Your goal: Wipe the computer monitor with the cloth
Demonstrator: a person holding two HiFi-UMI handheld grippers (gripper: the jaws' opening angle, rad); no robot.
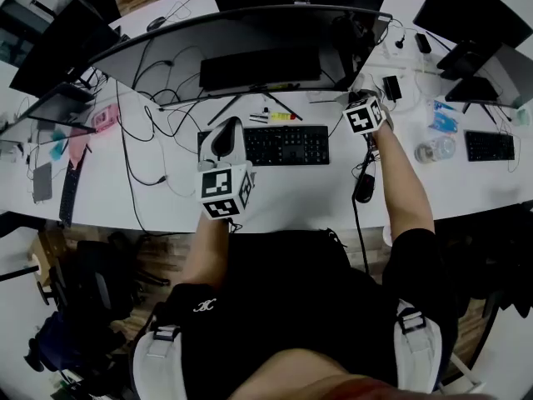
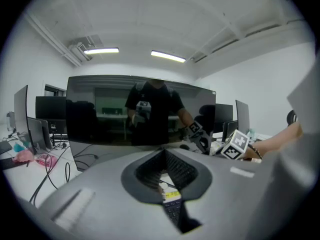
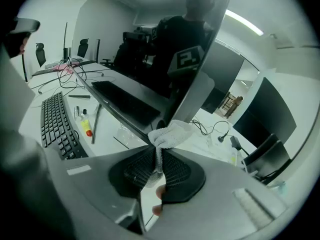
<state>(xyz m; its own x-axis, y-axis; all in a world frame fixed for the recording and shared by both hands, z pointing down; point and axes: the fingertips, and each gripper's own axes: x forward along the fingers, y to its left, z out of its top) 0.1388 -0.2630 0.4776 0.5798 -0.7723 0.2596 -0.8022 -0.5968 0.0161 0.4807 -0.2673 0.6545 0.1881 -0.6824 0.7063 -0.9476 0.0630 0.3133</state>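
White cloth (image 3: 170, 133) clamped in right gripper (image 3: 159, 153), bunched just beside the dark curved monitor's (image 1: 250, 40) right end | left gripper (image 2: 163, 153) jaws together, nothing between, above black keyboard (image 1: 287, 145) | white desk (image 1: 275, 194), loose cables (image 1: 158, 115)

- Above and ahead of the left claw (image 2: 163, 154), a white ceiling (image 2: 165, 19) carries two lit strip lights (image 2: 101, 50), side by side.
- To that claw's right stands a plain white wall (image 2: 255, 79).
- Under it and the right claw (image 3: 159, 153) runs a long white tabletop (image 1: 291, 194).
- Behind the left claw, past the tabletop's near edge, a wood-plank floor (image 1: 162, 261) shows, with a dark office chair (image 1: 87, 286) on it to the claw's left.
- Far left of the right claw, dark chairs (image 3: 40, 54) stand by a pale wall (image 3: 106, 19).
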